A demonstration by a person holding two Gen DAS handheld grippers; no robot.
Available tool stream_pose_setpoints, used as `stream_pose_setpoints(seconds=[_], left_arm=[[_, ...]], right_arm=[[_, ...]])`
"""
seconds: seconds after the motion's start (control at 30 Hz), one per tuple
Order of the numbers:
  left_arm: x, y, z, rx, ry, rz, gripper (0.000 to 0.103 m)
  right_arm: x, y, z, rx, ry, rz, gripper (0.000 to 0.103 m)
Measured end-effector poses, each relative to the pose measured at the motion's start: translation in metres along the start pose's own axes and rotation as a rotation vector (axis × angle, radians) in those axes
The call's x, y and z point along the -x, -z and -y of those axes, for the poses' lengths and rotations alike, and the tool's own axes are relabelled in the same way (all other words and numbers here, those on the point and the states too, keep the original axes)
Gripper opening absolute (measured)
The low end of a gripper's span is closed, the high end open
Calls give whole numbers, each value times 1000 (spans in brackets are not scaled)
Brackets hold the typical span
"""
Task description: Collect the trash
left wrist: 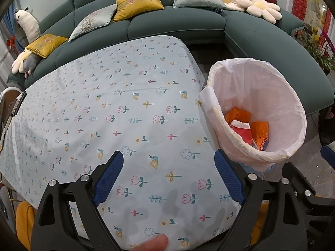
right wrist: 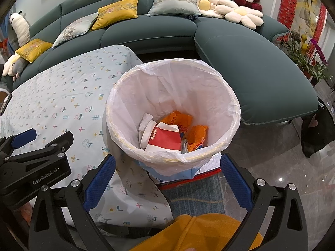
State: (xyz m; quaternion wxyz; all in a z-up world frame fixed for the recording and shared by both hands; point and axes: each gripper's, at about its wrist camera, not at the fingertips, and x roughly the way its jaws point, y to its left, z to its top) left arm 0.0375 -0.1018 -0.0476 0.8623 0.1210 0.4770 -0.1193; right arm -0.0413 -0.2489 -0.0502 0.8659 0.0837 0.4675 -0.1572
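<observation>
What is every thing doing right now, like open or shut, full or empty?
Left gripper: open, holding nothing, over the tablecloth.
Right gripper: open, holding nothing, near the bin.
White-lined round trash bin: upright, open, partly filled.
Red and white paper cup: lying on its side in the bin.
Orange crumpled wrappers: in the bin.
Floral light-blue tablecloth: spread flat.

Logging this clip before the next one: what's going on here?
A person is clearing trash with two handheld grippers. Both the left gripper and the right gripper are open and hold nothing. The bin, lined with a white bag, stands beside the table's corner and already holds a red-and-white paper cup, orange wrappers and a white crumpled piece. The floral tablecloth shows no loose trash in either view.
</observation>
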Motion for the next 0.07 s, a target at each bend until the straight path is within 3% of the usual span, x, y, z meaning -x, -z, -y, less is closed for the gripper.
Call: stream_pose_setpoints(seconds=[0.07], left_arm=[[-1, 0, 0, 0, -2, -3, 84]], right_arm=[[0, 0, -1, 0, 0, -1, 96]])
